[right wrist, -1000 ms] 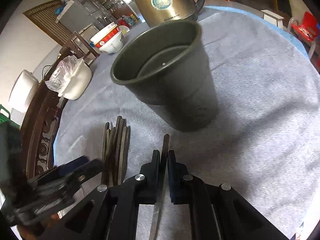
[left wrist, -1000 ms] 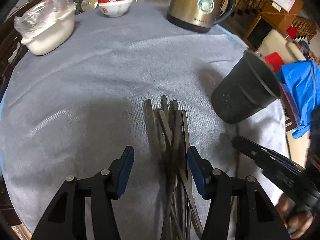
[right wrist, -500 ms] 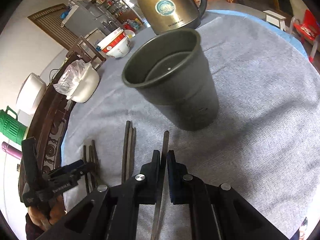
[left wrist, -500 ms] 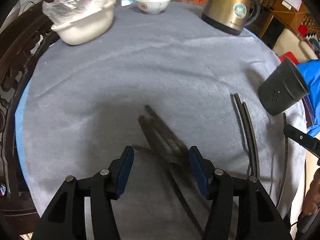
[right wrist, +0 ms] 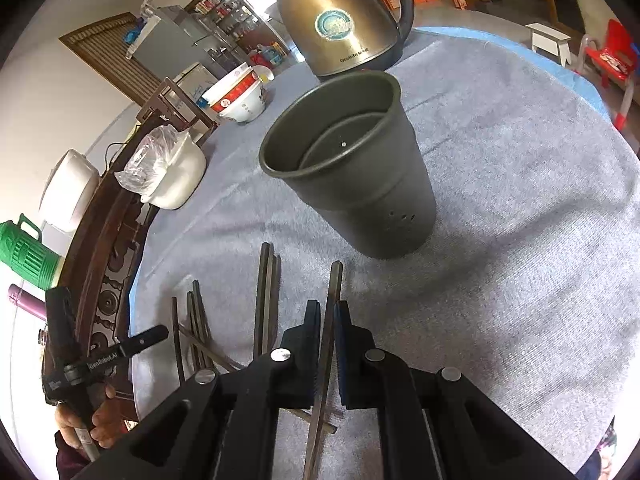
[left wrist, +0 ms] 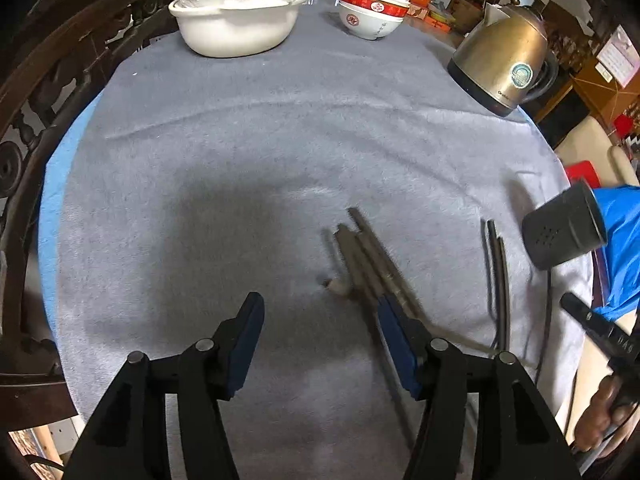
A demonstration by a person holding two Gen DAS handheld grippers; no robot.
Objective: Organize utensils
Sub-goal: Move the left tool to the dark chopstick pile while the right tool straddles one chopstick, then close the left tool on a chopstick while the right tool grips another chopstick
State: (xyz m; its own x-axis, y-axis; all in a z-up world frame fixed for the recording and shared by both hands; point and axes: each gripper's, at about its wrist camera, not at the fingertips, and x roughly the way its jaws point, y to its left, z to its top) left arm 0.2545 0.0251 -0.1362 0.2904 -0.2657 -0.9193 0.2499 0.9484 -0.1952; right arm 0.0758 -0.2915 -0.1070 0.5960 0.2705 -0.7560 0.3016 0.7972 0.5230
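Note:
A bundle of dark chopsticks (left wrist: 372,260) lies on the grey cloth just ahead of my left gripper (left wrist: 320,316), which is open and empty, its right finger beside the bundle. Two more chopsticks (left wrist: 498,272) lie to the right. The dark holder cup (left wrist: 564,232) stands at the far right. In the right wrist view my right gripper (right wrist: 327,320) is shut on one chopstick (right wrist: 332,304), its tip pointing at the base of the cup (right wrist: 352,164), which stands upright and looks empty. The chopstick pair (right wrist: 266,292) and the bundle (right wrist: 196,320) lie to its left.
A gold kettle (left wrist: 504,64) stands at the back right, stacked red and white bowls (left wrist: 374,12) at the back, a white pot with a plastic bag (left wrist: 236,20) at the back left. A carved wooden chair (left wrist: 36,92) borders the table's left edge.
My left gripper has swung left and back, so the bundle now lies by its right finger. Two chopsticks have separated to the right. My right gripper stays shut on its chopstick, slightly farther from the cup.

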